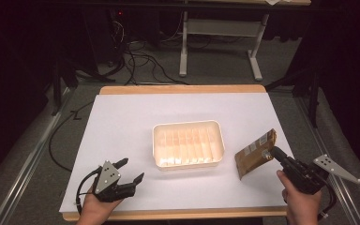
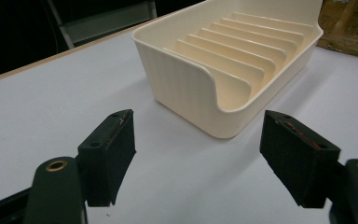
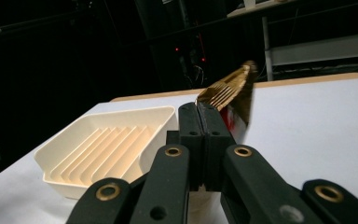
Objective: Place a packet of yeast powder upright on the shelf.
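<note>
Right gripper (image 1: 268, 153) clamped on brown packet (image 1: 255, 154) at crimped top edge, right of cream tray (image 1: 188, 128). Packet likely light, crinkly; seal gives firmest hold. Left gripper (image 1: 132, 170) wide open, empty.

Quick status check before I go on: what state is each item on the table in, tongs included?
Brown packet: pinched at its edge by the right tongs, partly raised off the table.
Cream tray: upright on the table, open top, divider slots empty.
Left tongs: open, holding nothing, near the tray's front-left corner.
Right tongs: shut on the packet.
</note>
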The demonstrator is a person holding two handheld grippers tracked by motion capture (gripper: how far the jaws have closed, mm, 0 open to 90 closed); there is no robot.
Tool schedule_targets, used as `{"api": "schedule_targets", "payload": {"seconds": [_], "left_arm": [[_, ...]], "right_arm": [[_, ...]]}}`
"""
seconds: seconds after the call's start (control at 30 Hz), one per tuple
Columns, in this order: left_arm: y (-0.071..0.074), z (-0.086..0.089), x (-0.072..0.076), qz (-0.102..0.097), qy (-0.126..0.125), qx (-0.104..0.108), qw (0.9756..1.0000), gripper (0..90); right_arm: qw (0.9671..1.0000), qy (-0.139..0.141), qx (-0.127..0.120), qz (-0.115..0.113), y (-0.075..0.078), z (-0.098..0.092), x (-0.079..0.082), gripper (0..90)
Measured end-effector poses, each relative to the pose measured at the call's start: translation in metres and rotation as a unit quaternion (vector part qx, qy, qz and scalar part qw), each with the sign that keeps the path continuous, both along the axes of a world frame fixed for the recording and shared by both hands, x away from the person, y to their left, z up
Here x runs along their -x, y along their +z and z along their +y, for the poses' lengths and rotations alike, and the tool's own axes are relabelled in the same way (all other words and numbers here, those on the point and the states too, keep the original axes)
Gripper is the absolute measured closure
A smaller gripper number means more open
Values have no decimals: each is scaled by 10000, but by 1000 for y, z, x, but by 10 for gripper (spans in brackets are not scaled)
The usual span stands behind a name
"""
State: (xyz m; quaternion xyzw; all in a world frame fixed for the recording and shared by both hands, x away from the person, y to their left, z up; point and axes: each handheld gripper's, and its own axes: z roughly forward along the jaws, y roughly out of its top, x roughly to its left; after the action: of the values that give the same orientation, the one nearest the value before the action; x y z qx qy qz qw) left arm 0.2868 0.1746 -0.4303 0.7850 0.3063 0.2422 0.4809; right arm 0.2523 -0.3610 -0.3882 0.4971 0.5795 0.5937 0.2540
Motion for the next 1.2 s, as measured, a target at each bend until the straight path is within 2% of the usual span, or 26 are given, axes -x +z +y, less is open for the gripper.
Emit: {"api": "schedule_targets", "payload": {"seconds": [0.27,0.6,0.87,1.2], "left_arm": [[0,0,0,-2,2,8,10000,267],[0,1,0,-15,19,32,10000,267],[2,3,0,-50,61,65,9999,265],[1,0,1,-83,83,38,9999,265]], "right_arm": [[9997,-101,158,-169,4,1,3,900],[9991,-207,190,-313,7,-1,6,900],[9988,-216,203,-402,12,1,8,900],[9979,-91,321,-557,19,4,8,900]]}}
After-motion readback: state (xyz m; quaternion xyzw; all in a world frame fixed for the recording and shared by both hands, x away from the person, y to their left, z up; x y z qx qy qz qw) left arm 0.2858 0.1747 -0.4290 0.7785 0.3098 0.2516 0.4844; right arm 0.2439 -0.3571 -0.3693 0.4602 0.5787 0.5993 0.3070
